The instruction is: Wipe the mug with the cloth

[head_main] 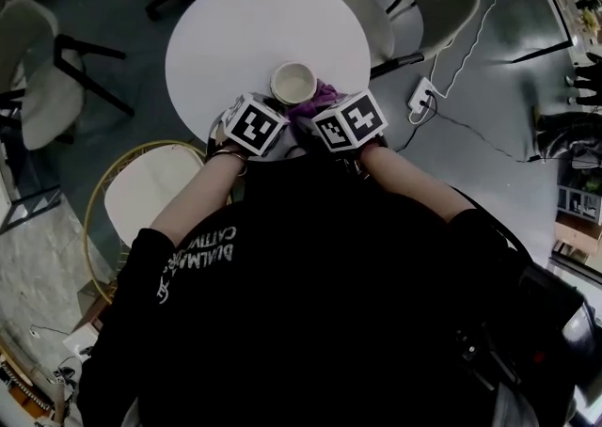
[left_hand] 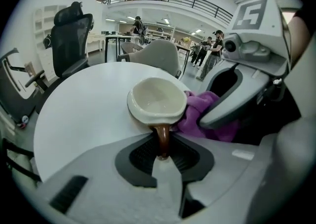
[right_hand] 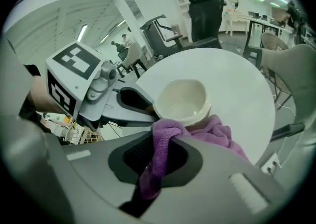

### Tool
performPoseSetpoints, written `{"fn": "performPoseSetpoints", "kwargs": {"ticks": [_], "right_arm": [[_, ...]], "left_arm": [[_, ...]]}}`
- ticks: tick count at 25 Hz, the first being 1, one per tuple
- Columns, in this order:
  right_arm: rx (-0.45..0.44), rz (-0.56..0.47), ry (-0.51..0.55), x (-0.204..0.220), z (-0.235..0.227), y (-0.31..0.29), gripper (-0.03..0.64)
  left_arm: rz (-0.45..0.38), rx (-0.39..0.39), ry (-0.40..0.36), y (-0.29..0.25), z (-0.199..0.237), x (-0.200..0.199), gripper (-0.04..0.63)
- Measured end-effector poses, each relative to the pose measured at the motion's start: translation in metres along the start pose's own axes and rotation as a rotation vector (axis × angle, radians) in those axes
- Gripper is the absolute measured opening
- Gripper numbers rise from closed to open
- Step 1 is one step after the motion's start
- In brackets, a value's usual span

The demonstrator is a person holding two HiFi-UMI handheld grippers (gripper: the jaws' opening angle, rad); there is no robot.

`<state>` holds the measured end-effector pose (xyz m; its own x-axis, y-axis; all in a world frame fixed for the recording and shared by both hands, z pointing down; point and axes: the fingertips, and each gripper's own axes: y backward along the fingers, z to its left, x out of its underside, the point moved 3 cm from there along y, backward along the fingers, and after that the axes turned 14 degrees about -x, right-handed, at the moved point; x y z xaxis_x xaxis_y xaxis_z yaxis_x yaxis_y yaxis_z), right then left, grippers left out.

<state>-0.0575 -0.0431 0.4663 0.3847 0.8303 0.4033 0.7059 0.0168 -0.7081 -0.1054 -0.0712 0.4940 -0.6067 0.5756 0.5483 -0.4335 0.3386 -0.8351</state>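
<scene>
Mid-wipe, outer wall stage. My left gripper point(left_hand: 163, 153) is clamped on the mug's point(left_hand: 158, 100) brown handle point(left_hand: 162, 138), pads pinching it from both sides, so that side is the anchor. My right gripper point(right_hand: 156, 161) is shut on a fold of the purple cloth point(right_hand: 217, 131). The rest of the cloth is bunched against the mug's wall just under the rim, on the side away from the handle grip, and touches it. The mug stands upright, mouth up, empty inside, at the near edge of the white round table point(head_main: 263, 30). I can't tell whether its base is fully down or slightly lifted. Judgement: the wall has cloth contact on one patch only, and rim and inside look untouched, so the task is early to middle. Next move, as I read it: sweep the right gripper around the mug's wall with light inward pressure, then up over the rim. The left must hold the handle firm so the mug neither spins nor slides off the near edge. Risk: the cloth slips out of the right jaws if it drags too hard. Pose: both grippers pitch steeply down toward the mug and converge on it, the cubes point(head_main: 350, 120) side by side just behind the mug and nearly touching. My forearms point(head_main: 414, 185) come in from behind the mug in a V.
</scene>
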Motion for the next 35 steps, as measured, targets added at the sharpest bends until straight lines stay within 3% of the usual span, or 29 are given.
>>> {"fn": "performPoseSetpoints", "kwargs": {"ticks": [5, 12, 20, 23, 31, 35], "right_arm": [[0.057, -0.054, -0.053, 0.004, -0.019, 0.018, 0.032], [0.069, -0.122, -0.112, 0.010, -0.034, 0.028, 0.032], [0.097, -0.206, -0.231, 0.025, -0.061, 0.047, 0.032], [0.094, -0.234, -0.263, 0.029, -0.066, 0.052, 0.032], [0.103, -0.368, -0.293, 0.040, -0.081, 0.084, 0.032], [0.130, -0.463, -0.247, 0.042, -0.083, 0.119, 0.032]], "left_arm": [[-0.019, 0.011, 0.013, 0.004, -0.002, 0.004, 0.067], [-0.060, -0.071, 0.001, 0.003, 0.004, 0.005, 0.067], [-0.119, -0.119, 0.073, 0.013, 0.009, 0.002, 0.093], [-0.136, -0.155, 0.100, 0.017, 0.015, 0.004, 0.160], [-0.147, -0.218, 0.205, 0.040, 0.020, 0.012, 0.159], [-0.178, -0.245, 0.277, 0.062, 0.011, 0.008, 0.138]]}}
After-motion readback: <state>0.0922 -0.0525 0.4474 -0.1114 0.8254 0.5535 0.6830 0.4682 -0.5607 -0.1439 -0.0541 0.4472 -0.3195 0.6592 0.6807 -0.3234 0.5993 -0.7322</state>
